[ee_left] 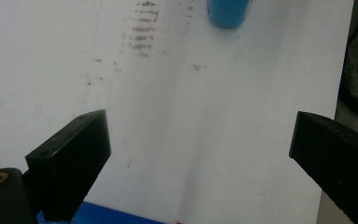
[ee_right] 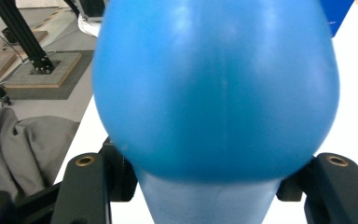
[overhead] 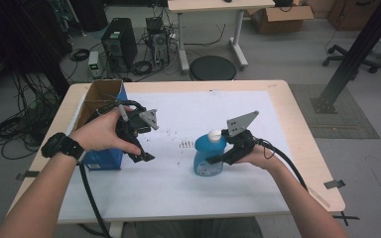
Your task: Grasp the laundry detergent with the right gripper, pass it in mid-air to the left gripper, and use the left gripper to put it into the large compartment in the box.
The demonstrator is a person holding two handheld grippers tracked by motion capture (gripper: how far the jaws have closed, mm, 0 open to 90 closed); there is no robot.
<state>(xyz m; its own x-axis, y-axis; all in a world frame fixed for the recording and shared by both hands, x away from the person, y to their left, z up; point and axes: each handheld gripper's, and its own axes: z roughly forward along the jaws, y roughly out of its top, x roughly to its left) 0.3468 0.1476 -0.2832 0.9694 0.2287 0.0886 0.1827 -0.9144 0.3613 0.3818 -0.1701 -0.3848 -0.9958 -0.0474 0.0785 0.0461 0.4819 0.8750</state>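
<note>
While my right gripper point(overhead: 217, 159) clamps the one blue bottle point(overhead: 209, 153) near the middle of the white sheet point(overhead: 188, 188), my left gripper point(overhead: 140, 148) hangs at the left with jaws wide and nothing between them. The bottle is smooth, glossy plastic, rounded, with one white cap point(overhead: 214, 134). One cardboard box point(overhead: 99, 96) stands far left, its blue side's print too blurred to read.
</note>
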